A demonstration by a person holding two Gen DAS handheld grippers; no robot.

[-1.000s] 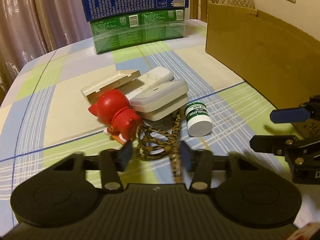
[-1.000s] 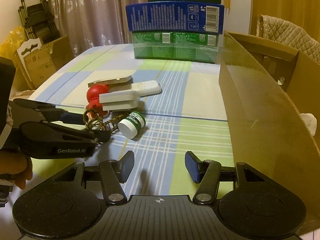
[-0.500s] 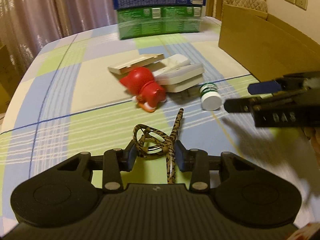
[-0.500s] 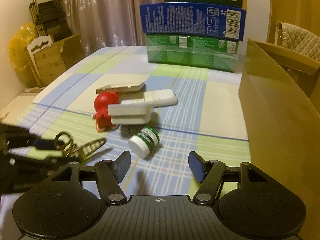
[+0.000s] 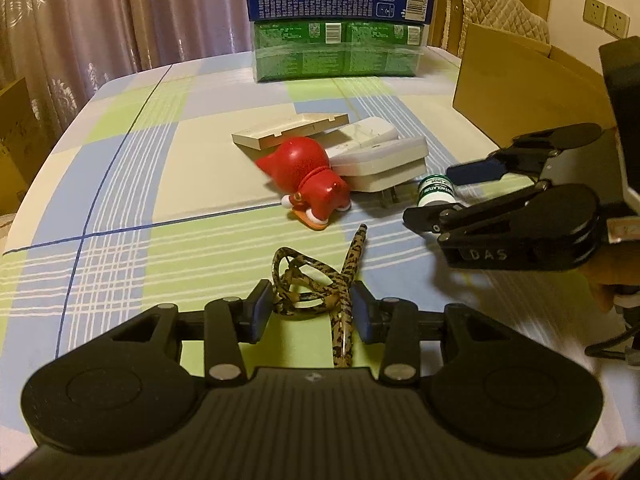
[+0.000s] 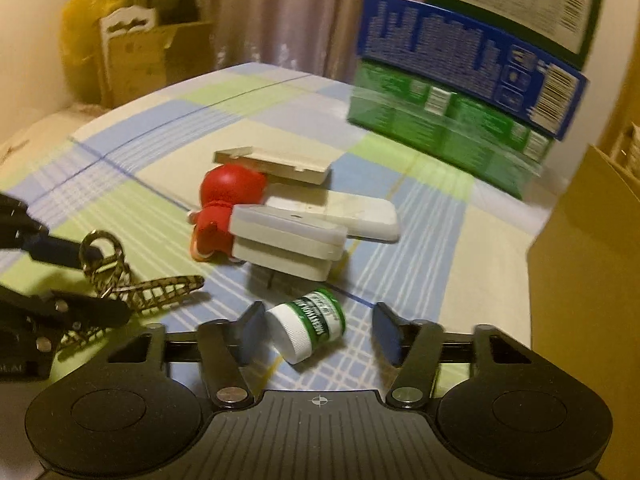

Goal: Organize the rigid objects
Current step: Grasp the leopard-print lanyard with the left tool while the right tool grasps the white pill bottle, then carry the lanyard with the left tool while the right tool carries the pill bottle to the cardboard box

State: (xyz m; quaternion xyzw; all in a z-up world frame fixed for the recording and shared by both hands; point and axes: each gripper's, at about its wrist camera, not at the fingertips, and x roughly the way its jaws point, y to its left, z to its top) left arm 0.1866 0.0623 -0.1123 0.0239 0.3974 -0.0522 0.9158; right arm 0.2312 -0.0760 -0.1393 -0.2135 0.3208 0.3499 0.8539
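Note:
My left gripper [image 5: 312, 310] is shut on a leopard-print strap [image 5: 320, 284] and holds it above the checked tablecloth; the strap also shows in the right wrist view [image 6: 132, 280]. My right gripper [image 6: 320, 330] is open, its fingers on either side of a small green-and-white jar [image 6: 310, 324] that lies on its side; the jar also shows in the left wrist view [image 5: 435, 192]. A red toy figure [image 5: 310, 180] lies against a pile of white and beige boxes [image 5: 376, 156].
Stacked blue and green cartons [image 5: 340, 20] stand at the far edge of the table. An open cardboard box [image 5: 520, 80] stands to the right. More cardboard boxes [image 6: 136, 60] stand off the table to the left.
My left gripper closed on the strap and pulled it back from the pile. My right gripper moved forward and down until the jar lay between its open fingers.

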